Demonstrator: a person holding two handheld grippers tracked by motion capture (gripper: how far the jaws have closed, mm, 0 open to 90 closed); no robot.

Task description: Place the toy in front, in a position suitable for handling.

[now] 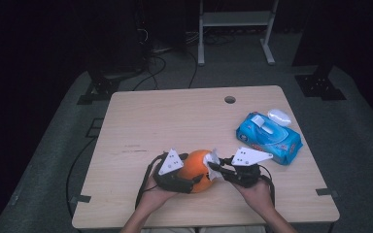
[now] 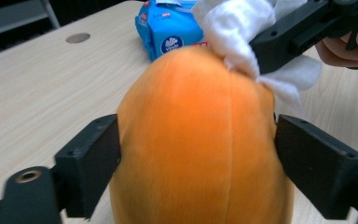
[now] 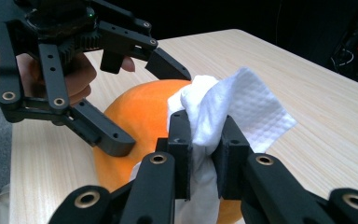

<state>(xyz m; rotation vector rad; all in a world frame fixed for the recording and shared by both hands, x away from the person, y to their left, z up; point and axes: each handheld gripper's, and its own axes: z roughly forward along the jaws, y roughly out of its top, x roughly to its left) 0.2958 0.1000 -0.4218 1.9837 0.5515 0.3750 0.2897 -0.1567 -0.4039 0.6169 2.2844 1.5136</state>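
The orange pumpkin [image 1: 197,171] sits on the wooden surface [image 1: 175,121] near its front edge, and my left hand-held gripper [image 1: 187,182] reaches around it from the left, its two black pads set wide against the pumpkin's flanks, though I cannot tell whether they press on the skin. My right hand-held gripper [image 1: 218,171], just to the pumpkin's right, is clamped narrow on a crumpled white wipe [image 3: 219,116] that lies against the pumpkin's upper side. Well apart from the pumpkin, toward the far right of the surface, lies the blue wipes pack [image 1: 269,138], with a small white lid-like thing [image 1: 279,116] just behind it.
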